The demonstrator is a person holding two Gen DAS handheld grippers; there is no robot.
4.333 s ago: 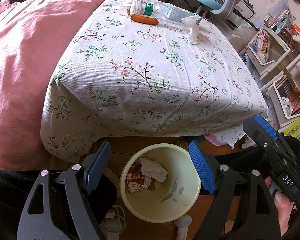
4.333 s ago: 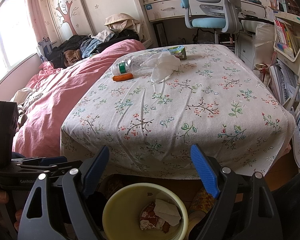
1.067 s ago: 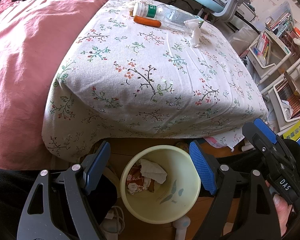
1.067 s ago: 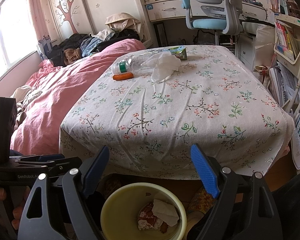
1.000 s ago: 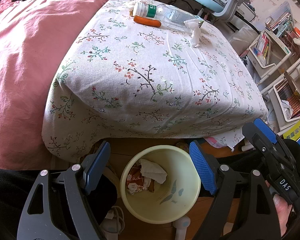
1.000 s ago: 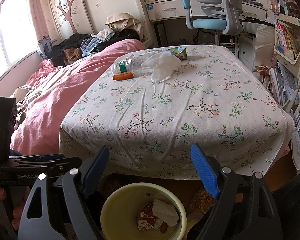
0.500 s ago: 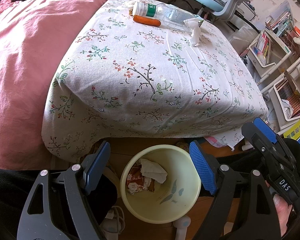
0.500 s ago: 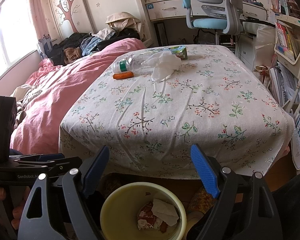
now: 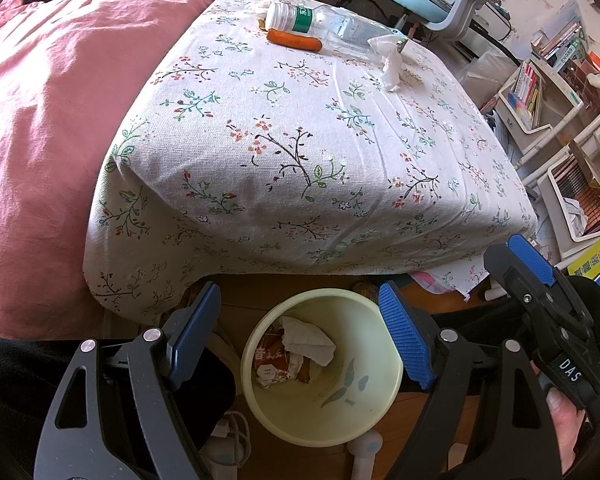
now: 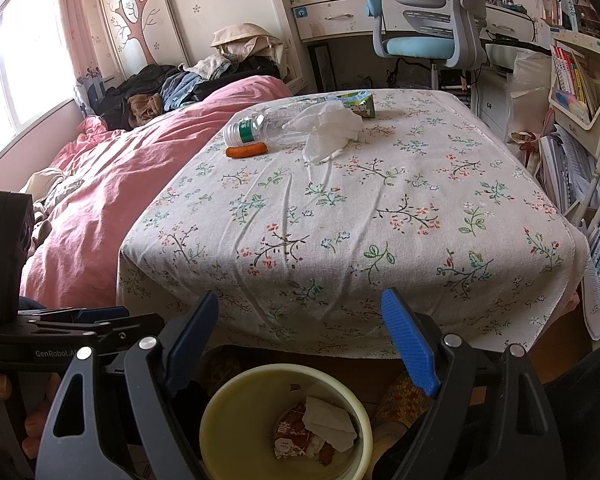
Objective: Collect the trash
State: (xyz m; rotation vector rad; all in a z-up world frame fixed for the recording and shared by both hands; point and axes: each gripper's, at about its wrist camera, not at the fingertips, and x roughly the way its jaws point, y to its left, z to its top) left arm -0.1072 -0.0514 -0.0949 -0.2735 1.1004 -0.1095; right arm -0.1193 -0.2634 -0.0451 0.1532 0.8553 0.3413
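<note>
Both grippers are held low over a pale yellow bin (image 9: pixel 322 364) that stands on the floor at the near edge of a table draped in a floral cloth (image 9: pixel 300 152). The left gripper (image 9: pixel 300 332) is seen with jaws spread wide and nothing between them; the right gripper (image 10: pixel 298 340) is likewise wide open and empty. Crumpled paper and a wrapper are already seen inside the bin.

The remaining trash is found at the far end of the table: a plastic bottle (image 10: pixel 268 126) lying on its side, an orange carrot-like item (image 10: pixel 246 151) touching it, a crumpled tissue (image 10: pixel 326 128) and a green carton (image 10: pixel 356 103) behind it.

Risks are judged as follows. The bottle is likely to roll when pinched. The cloth may be snagged and dragged with the tissue. A long reach is required, so items may be dropped short of the bin.
</note>
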